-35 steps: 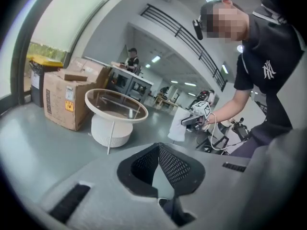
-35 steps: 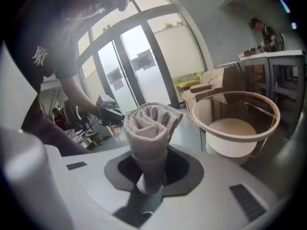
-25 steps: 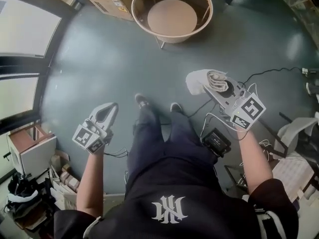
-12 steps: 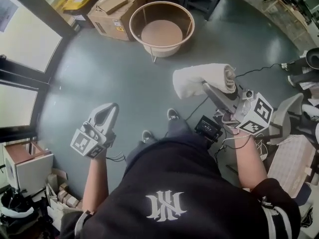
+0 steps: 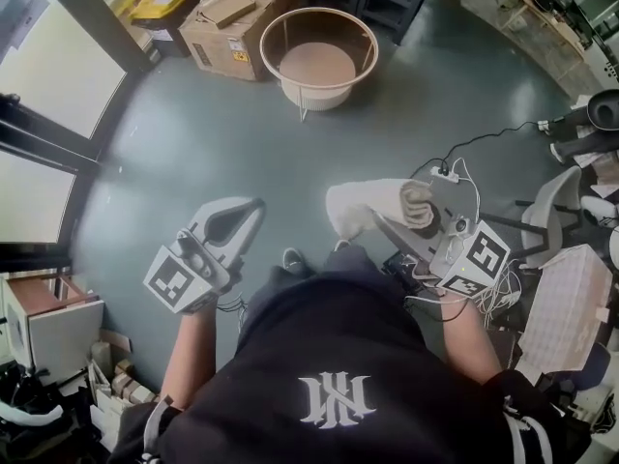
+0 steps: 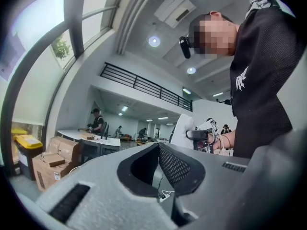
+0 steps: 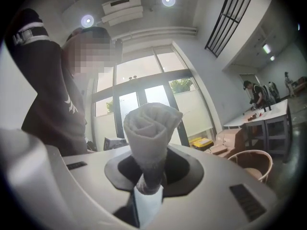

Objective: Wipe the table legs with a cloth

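**Head view.** Stands on a dark grey-green floor (image 5: 213, 133) with both arms out in front. Pinches a rolled white terry cloth (image 5: 372, 204) in the right claw (image 5: 395, 228), level and close to the body. Carries the left claw (image 5: 249, 211) with its tips pressed together and nothing in it. Faces a round tan tub-shaped table on thin wire legs (image 5: 324, 97), probably the one to be wiped, just beside brown cardboard boxes (image 5: 227, 27) and well apart from the cloth.

Half a second ago held the roll higher and further out toward that table; now has it dropped back toward the waist. Has also swung the left claw inward and a little up. Keeps much the same standing distance from the table as half a second ago, after stepping back from it before that.

**Left gripper view.** Looks up and across past the left claw (image 6: 157, 147), tips touching and only a slit of floor showing below them. Catches the white roll (image 6: 181, 128) beyond, in the other claw.

**Right gripper view.** Looks along the right claw (image 7: 147, 186), clamped on the lower end of the cloth (image 7: 151, 128), with the roll standing straight out from it. Shows the tan table (image 7: 249, 153) low at the right, well apart.

No wiping yet, by this reading. Still needs an approach and a crouch to bring cloth to leg.
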The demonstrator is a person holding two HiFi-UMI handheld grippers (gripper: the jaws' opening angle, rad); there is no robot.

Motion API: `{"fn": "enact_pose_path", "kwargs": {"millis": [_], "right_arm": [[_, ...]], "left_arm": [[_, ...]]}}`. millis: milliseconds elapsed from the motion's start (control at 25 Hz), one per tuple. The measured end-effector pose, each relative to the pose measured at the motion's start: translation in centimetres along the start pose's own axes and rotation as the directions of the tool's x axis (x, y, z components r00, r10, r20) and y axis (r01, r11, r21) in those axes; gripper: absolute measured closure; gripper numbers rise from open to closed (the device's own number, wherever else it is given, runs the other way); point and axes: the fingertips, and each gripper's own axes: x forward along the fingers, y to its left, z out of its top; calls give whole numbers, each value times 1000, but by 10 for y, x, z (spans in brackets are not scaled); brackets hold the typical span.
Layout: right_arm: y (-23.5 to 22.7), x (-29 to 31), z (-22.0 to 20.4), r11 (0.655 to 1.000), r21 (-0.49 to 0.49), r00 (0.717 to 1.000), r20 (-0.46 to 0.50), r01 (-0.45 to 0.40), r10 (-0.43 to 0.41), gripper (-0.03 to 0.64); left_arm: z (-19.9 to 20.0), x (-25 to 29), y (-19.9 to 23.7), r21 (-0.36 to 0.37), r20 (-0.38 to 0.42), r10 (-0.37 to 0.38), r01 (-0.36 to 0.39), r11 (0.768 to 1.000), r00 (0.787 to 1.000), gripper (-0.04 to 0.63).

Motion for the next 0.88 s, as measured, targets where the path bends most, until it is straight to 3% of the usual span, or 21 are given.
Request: {"fn": "enact_pose_path", "kwargs": {"millis": [200,400,600,880], "right_arm": [[9,-10,-28,1000,-19,997,-72,-12,11,538],[11,-35,-33,999,37,999,-38,-30,31,538],[8,-82,-56,996,78,998,-51,-32,36,538],[6,-110,-75,992,122,999,-25,-28,31,538]], "left_arm": [[0,12,-30,31,-39,-6,8,999,999,588],[-8,19,-51,-53,-47,7,-10,999,999,588],[-24,58,-98,-77,-81,-16,10,997,997,588],[-53,74,-140,-102,-165,-71,54,993,984,588]]}}
